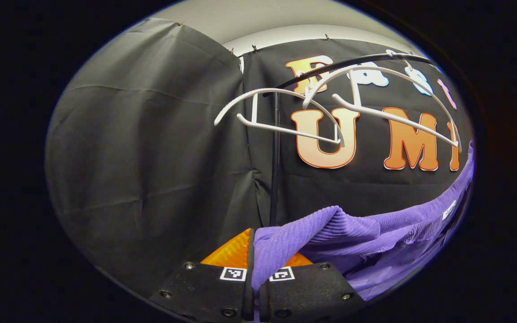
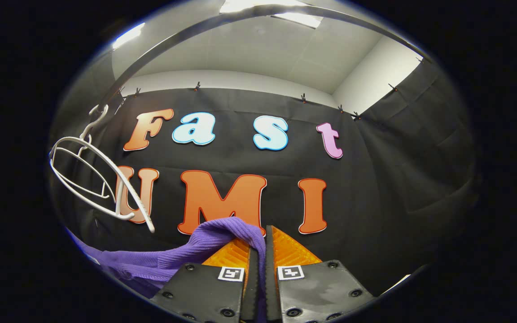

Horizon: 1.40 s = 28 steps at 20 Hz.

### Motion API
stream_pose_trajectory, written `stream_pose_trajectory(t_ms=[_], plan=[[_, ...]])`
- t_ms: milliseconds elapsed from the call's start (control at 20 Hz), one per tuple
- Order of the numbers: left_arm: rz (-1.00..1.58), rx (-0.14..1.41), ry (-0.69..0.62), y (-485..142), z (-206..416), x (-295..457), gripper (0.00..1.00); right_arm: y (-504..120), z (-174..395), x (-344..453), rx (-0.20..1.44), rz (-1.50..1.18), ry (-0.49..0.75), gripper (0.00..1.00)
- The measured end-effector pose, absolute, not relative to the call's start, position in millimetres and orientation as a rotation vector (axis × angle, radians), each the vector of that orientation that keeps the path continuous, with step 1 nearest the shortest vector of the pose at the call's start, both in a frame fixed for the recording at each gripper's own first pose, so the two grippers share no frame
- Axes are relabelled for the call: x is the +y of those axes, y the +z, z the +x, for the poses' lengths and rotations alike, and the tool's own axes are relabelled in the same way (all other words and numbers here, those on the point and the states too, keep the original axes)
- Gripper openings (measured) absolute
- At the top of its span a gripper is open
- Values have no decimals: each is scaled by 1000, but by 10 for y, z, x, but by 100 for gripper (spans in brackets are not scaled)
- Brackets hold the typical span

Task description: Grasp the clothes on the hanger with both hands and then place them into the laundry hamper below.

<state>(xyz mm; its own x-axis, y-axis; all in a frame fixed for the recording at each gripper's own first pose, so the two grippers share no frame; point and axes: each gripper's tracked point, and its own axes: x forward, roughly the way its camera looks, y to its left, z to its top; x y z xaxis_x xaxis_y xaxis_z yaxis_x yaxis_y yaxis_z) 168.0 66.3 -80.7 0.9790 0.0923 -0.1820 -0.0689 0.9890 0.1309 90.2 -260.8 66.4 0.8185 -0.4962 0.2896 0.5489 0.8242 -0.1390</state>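
Note:
A purple ribbed garment [image 1: 375, 229] hangs stretched between my two grippers, off the hangers. My left gripper [image 1: 255, 251] is shut on one end of it, the cloth bunched between its fingers. In the right gripper view the other end of the purple garment [image 2: 222, 235] is pinched by my right gripper [image 2: 260, 251], which is shut on it; the cloth trails down to the left. Two bare white hangers [image 1: 326, 107] hang from a dark rail [image 1: 352, 63] above. The same white hangers [image 2: 92, 179] appear at the left of the right gripper view.
A dark upright pole [image 1: 275, 157] of the clothes rack stands just behind my left gripper. Black cloth walls close in the booth on all sides. The rack's curved rail [image 2: 240, 13] arcs overhead in the right gripper view.

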Motion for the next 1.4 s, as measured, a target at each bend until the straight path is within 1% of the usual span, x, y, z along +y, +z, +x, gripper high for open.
stream_pose_trajectory(t_ms=[100,150,200,450,650,850,900,1000,1100,1150,1200,1250,1400], plan=[[130,191,84,-788,1565,670,7,605,845,-2532,-231,-218,-539,14],[131,193,85,-774,1494,674,5,568,818,-2458,-222,-214,-520,10],[131,196,83,-778,1433,679,7,532,787,-2382,-212,-213,-499,14],[124,217,62,-873,1156,710,6,302,668,-1963,-148,-209,-384,14],[101,287,10,-1142,940,565,6,-34,668,-1477,-55,-236,-234,14],[84,370,-54,-1486,732,293,7,-543,596,-825,61,-242,-27,14],[66,395,-75,-1584,664,206,6,-683,561,-681,93,-227,16,10],[56,441,-101,-1761,565,103,6,-911,519,-468,151,-193,71,10],[66,475,-127,-1894,479,19,5,-1124,457,-319,214,-149,114,10],[62,491,-146,-1954,455,-8,6,-1243,416,-279,250,-130,130,14],[51,509,-168,-2023,409,-72,6,-1374,390,-221,284,-112,143,10],[39,532,-190,-2107,334,-151,6,-1501,351,-196,319,-99,148,13],[38,605,-228,-2348,174,-284,6,-1981,226,-113,462,-52,175,13]])
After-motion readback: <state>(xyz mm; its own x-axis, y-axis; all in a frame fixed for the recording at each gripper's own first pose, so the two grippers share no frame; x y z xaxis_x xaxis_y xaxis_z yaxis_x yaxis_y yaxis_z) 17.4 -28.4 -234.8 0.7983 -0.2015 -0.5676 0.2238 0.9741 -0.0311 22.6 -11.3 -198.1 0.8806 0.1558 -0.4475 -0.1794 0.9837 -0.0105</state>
